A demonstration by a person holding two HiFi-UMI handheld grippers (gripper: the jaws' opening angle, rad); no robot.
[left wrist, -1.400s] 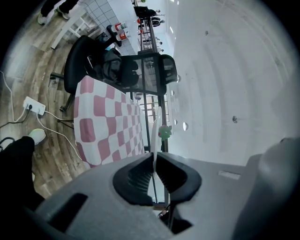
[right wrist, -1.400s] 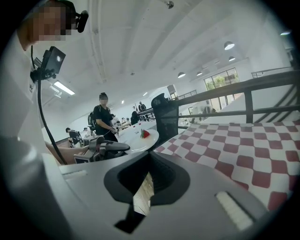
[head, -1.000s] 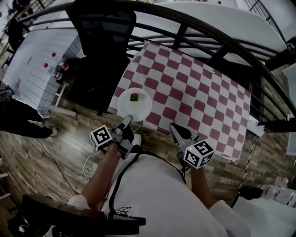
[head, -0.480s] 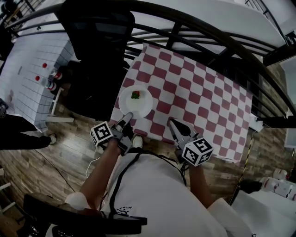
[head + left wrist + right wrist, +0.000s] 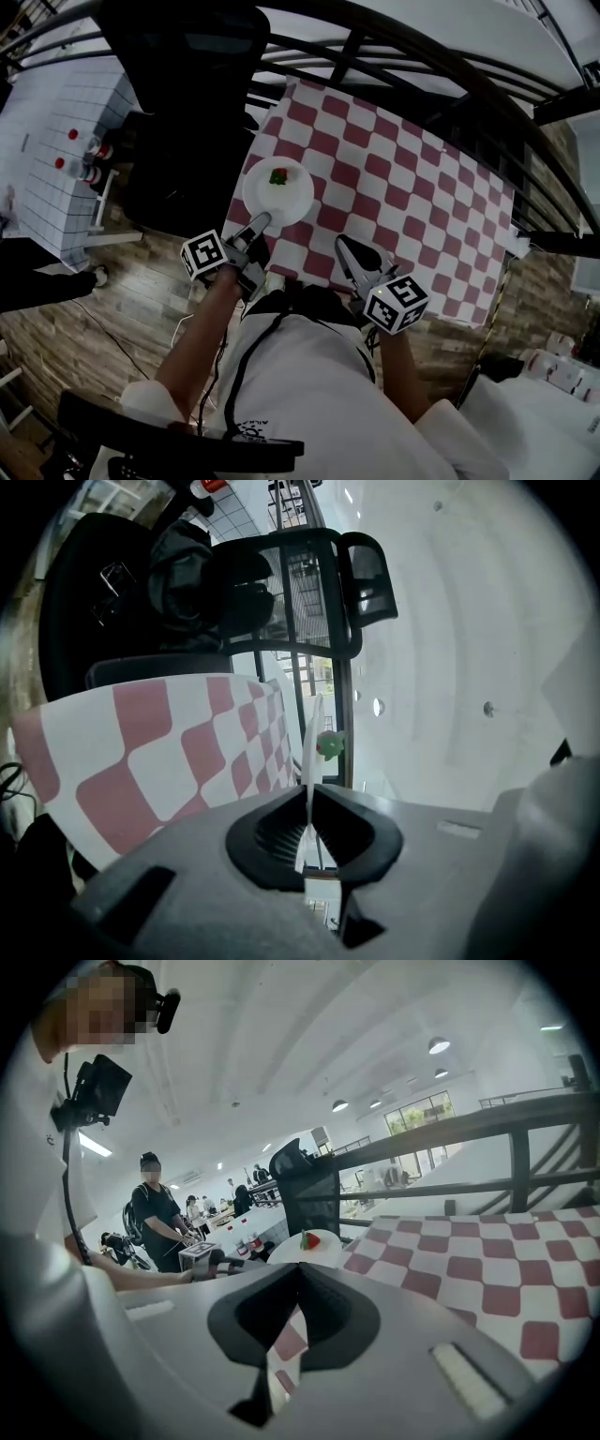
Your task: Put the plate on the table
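White plate (image 5: 281, 197) rim inside left gripper (image 5: 261, 222)

A wood-plank floor (image 5: 112, 309) lies below a black railing (image 5: 534, 1115). A black mesh office chair (image 5: 192, 52) stands beside a white, grid-lined table (image 5: 56, 103) carrying red-capped bottles (image 5: 91, 161). Overhead, a white ceiling (image 5: 281, 1035) holds round lamps (image 5: 437, 1045), and daylight comes through far windows (image 5: 417, 1110).

Observed table (image 5: 509, 217) directly ahead of both grippers, near edge at tips of right gripper (image 5: 342, 244). Covered fully by red-and-white checked cloth (image 5: 403, 178), draped over near edge between left gripper (image 5: 262, 221) and right. Noted wood-plank floor (image 5: 112, 309) beneath both grippers.
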